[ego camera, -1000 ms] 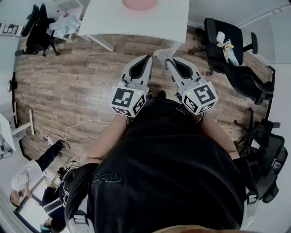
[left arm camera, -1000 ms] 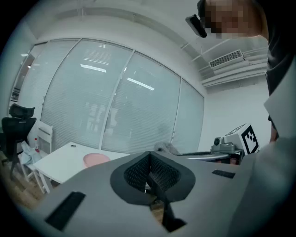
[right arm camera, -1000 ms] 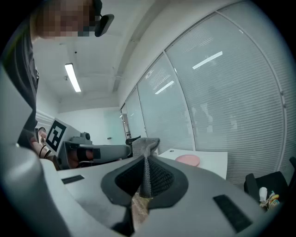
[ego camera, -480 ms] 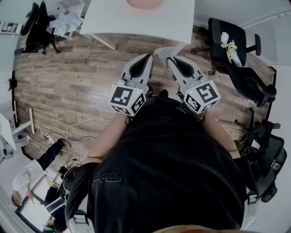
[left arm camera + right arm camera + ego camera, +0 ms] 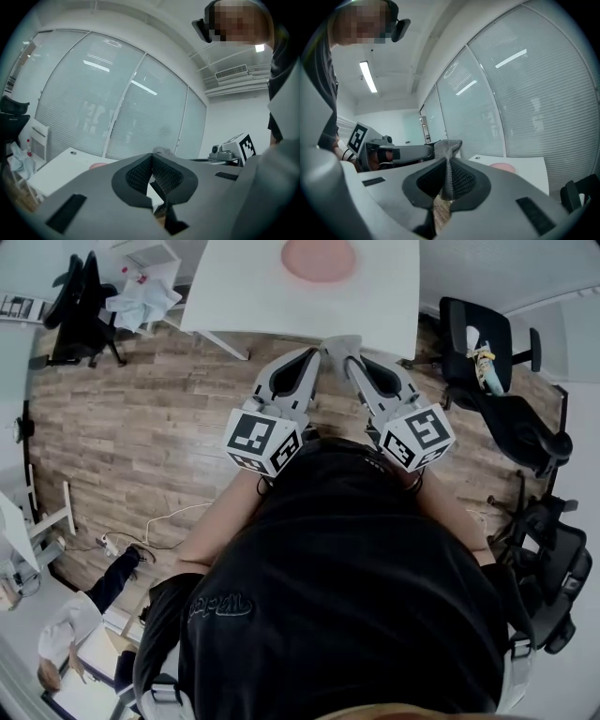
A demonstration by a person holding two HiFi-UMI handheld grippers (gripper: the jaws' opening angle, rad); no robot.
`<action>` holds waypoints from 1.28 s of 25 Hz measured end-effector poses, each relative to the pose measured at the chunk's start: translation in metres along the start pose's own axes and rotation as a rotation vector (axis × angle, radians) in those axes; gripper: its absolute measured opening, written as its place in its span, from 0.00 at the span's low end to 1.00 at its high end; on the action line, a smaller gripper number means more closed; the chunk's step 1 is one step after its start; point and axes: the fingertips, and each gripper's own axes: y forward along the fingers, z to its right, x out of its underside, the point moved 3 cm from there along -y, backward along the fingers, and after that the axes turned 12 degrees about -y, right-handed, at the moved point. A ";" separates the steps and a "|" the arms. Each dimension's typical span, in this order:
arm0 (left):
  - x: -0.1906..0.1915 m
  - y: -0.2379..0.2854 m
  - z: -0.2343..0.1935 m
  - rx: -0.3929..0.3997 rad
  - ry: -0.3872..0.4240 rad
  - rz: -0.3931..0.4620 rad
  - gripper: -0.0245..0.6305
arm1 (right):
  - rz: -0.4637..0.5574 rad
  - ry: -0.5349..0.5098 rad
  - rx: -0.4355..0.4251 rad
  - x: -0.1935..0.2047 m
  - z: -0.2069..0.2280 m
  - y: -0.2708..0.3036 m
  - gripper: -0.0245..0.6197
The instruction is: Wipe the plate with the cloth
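Observation:
A pink plate (image 5: 319,259) lies on the white table (image 5: 244,287) at the top of the head view, ahead of both grippers. It also shows small in the left gripper view as the plate (image 5: 96,165) and in the right gripper view as the plate (image 5: 502,166). My right gripper (image 5: 347,356) (image 5: 447,161) is shut on a grey cloth (image 5: 448,149), which sticks up past the jaw tips; the cloth (image 5: 337,345) hangs just short of the table's near edge. My left gripper (image 5: 312,354) (image 5: 152,157) is shut with nothing in it, close beside the right one.
Black office chairs (image 5: 492,362) stand at the right. Another chair (image 5: 80,306) and a small white stand are at the far left. Cables (image 5: 169,517) lie on the wood floor, and a person (image 5: 66,652) is at the lower left. A glass wall (image 5: 103,103) rises behind the table.
The table and plate have come nearer and show more fully in the head view. Both grippers have moved forward together toward the table's edge. The jaws stay as they were.

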 end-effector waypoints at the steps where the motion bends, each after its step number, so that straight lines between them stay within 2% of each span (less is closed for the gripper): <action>1: -0.008 0.000 -0.009 0.005 0.004 0.001 0.06 | 0.010 0.000 0.007 -0.006 0.001 0.011 0.09; 5: -0.030 -0.006 -0.040 0.014 -0.001 -0.006 0.06 | 0.017 -0.003 0.030 -0.024 -0.002 0.044 0.09; 11: -0.040 -0.016 -0.071 0.001 -0.050 0.009 0.06 | -0.013 0.001 0.002 -0.023 -0.014 0.078 0.09; 20: -0.047 -0.027 -0.108 -0.064 -0.073 0.017 0.06 | -0.025 0.024 -0.040 -0.020 -0.016 0.120 0.09; 26: -0.052 -0.019 -0.126 -0.086 -0.091 0.010 0.06 | -0.022 0.026 -0.052 -0.025 -0.004 0.140 0.09; 32: -0.054 0.012 -0.133 -0.088 -0.100 -0.006 0.06 | -0.027 0.038 -0.048 -0.023 0.027 0.149 0.09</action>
